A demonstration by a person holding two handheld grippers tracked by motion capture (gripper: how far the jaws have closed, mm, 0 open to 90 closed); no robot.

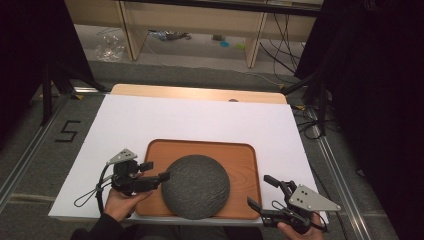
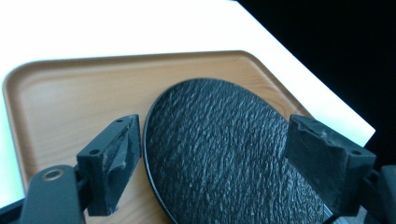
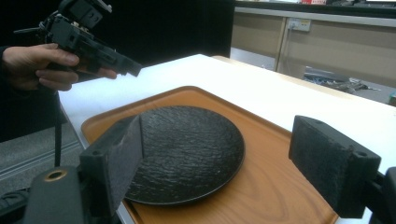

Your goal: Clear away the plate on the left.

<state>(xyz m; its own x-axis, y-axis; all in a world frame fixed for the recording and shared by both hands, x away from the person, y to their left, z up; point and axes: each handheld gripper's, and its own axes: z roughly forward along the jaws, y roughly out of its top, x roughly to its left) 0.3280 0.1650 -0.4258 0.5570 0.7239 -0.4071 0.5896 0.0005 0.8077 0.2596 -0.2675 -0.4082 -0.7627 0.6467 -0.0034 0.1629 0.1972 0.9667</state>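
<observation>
Dark round plate (image 1: 195, 186) lies flat in the wooden tray (image 1: 244, 155), toward the tray's near edge; its near rim overlaps the tray's near lip. Surface is rough, slate-like (texture plain in the left gripper view (image 2: 224, 154)). The tray sits on the white table top (image 1: 150, 117), close to the table's near edge and roughly midway between its left and right sides.

Left gripper (image 1: 156, 170) is held in the person's left hand (image 1: 121, 200) at the tray's left side, pointing at the plate's left rim. Jaws stand wide apart, released, nothing pinched; in its own view the plate's rim lies below and between the two pads (image 2: 116, 161), which are clear of it. From the right gripper view this gripper (image 3: 126, 63) hangs above the table's far-left part, off the surface.

Right gripper (image 1: 262, 192) is at the table's near right corner, just outside the tray's right edge, in the right hand (image 1: 300, 232). Jaws spread open and empty (pads (image 3: 329, 163) well apart), aimed across the tray at the plate (image 3: 187, 149).
</observation>
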